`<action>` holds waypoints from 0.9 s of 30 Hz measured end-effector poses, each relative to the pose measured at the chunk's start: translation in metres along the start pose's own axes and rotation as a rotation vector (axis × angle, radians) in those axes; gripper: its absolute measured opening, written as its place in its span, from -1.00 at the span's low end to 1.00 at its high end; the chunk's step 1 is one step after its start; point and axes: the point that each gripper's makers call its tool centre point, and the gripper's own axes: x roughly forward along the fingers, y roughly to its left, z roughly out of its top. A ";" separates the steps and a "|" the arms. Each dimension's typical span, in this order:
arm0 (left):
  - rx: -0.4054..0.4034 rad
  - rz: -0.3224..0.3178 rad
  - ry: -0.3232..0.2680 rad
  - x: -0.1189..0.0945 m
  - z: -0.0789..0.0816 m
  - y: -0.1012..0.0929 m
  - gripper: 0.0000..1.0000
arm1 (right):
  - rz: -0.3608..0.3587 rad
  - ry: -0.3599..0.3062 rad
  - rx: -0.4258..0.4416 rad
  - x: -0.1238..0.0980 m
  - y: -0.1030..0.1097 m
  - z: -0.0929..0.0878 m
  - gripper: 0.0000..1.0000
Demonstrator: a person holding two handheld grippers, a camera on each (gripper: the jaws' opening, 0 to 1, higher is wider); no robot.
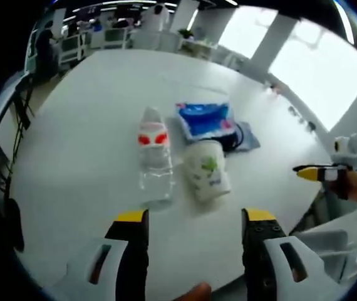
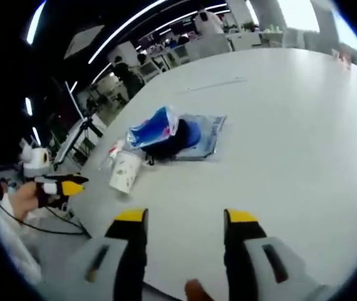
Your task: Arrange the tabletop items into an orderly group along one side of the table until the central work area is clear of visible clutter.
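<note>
Items grouped on white bench [image 1: 72, 157], both grippers empty.
Left gripper view: left gripper [image 1: 194, 221] jaws apart, above bench edge; clear bottle [image 1: 154, 160], cup [image 1: 207, 170], blue pack [image 1: 205, 119] just ahead. Right gripper view: right gripper [image 2: 186, 221] jaws apart; same items lie further, w/ left gripper at left.

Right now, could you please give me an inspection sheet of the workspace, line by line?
Surface: white table, mostly bare.
Job's things: clear bottle with red label, lying down; white cup on its side beside it; blue packet behind them, on a grey pouch.
Clutter: nothing seen beyond those.
Grippers: left tongs open, above the table edge, holding nothing; right tongs open, holding nothing.
Cables: a dark cord by the pouch; black cables off the table edge.
Surroundings: an office with desks, windows and ceiling lights.
</note>
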 end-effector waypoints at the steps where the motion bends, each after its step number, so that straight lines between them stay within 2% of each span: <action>1: -0.003 -0.001 -0.006 0.001 0.001 0.000 0.11 | 0.000 -0.008 0.002 0.001 0.001 0.003 -0.07; 6: -0.025 -0.003 -0.027 0.005 0.009 -0.001 0.10 | 0.005 -0.005 -0.056 0.011 0.007 0.010 -0.08; 9: -0.059 -0.004 -0.082 0.007 0.022 0.000 0.10 | 0.017 -0.008 -0.073 0.014 0.011 0.015 -0.08; 11: -0.055 -0.015 -0.093 0.008 0.027 -0.001 0.08 | 0.026 -0.010 -0.079 0.017 0.013 0.017 -0.08; 16: 0.000 0.000 -0.092 0.011 0.034 0.002 -0.10 | 0.040 -0.009 -0.081 0.021 0.016 0.019 -0.09; 22: -0.009 -0.014 -0.100 0.016 0.038 -0.001 -0.07 | 0.046 -0.013 -0.055 0.024 0.018 0.023 -0.09; 27: -0.017 -0.020 -0.108 0.020 0.041 -0.002 -0.09 | 0.052 -0.012 -0.068 0.028 0.021 0.029 -0.09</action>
